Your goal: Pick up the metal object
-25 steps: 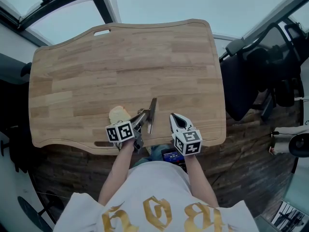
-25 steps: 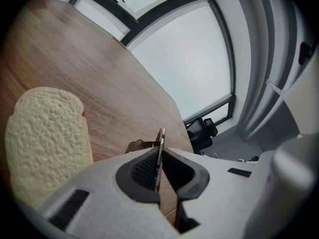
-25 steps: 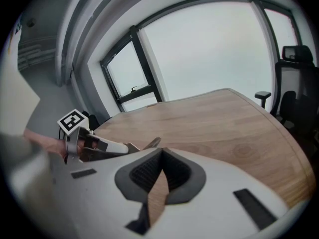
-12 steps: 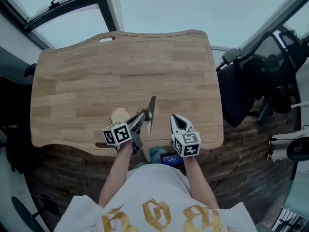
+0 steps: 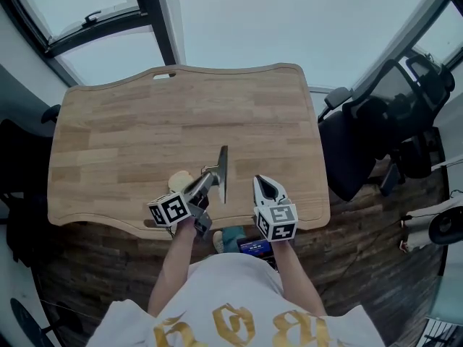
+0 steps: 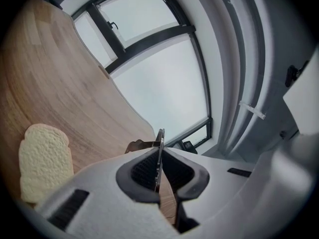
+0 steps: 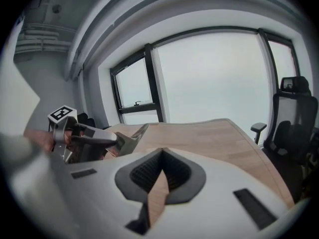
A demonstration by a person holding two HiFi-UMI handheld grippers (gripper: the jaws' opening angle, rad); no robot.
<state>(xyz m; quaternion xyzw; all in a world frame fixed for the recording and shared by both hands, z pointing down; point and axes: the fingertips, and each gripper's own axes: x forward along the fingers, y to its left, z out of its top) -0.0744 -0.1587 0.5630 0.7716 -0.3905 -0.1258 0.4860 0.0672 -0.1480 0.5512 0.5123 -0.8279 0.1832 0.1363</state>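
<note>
Left gripper (image 5: 205,179) clamps metal object (image 5: 222,168) beside bread slice (image 5: 178,181) (chair (image 5: 360,137) well apart).

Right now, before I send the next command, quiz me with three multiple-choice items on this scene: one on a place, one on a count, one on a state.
1. Where is the bread slice?
A) on a plate
B) on the table, just left of the left gripper
C) at the table's far edge

2. How many grippers hold something?
A) none
B) one
C) both

3. The right gripper has its jaws:
A) wide apart
B) together, empty
C) clamped on bread

Answers:
1 B: the head view shows it beside that gripper.
2 B: only the left gripper clamps the metal object.
3 B: its own view shows the pads meeting on nothing.
</note>
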